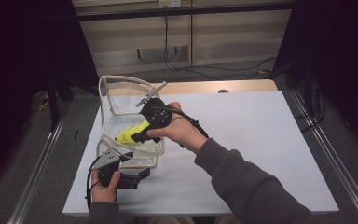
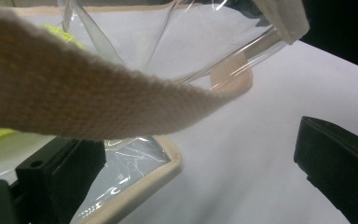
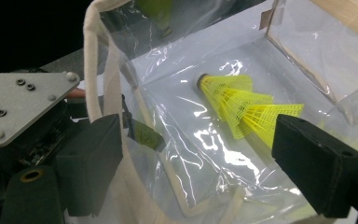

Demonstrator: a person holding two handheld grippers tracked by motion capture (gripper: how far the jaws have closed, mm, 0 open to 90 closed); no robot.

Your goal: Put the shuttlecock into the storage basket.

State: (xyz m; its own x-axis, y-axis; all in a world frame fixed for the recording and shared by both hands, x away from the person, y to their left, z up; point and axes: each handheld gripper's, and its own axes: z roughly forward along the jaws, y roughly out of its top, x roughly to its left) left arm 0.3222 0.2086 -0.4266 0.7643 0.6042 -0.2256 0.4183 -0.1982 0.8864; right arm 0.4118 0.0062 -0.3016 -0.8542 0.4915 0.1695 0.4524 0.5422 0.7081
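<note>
No brand, label or readable writing appears on any item; a small dark tag on the bag wall in the right gripper view carries marks too blurred to read.

Nearest the person, in the high view, the left gripper [image 1: 142, 174] lies low at the near corner of the clear plastic bag [image 1: 107, 98], held in the left hand [image 1: 103, 190]. The left gripper view shows its jaws apart with nothing pressed between them: the bag's cream-trimmed bottom corner sits against the left jaw, bare white table [image 2: 261, 140] lies ahead, and a cream webbing strap [image 2: 74, 98] crosses close over the lens. That strap's weave is visible in this view alone.

Farther in, the right gripper [image 1: 135, 136] reaches into the bag's open mouth, gripped by the right hand [image 1: 179, 130]. Its jaws stand wide apart and empty.

The yellow shuttlecocks [image 3: 242, 105] lie nested inside the bag on its lower wall, dark cork end pointing away, just ahead of the right jaw and untouched. The high view shows them merely as a yellow patch [image 1: 131, 132] beside the gripper; the right gripper view resolves the mesh skirts.
</note>
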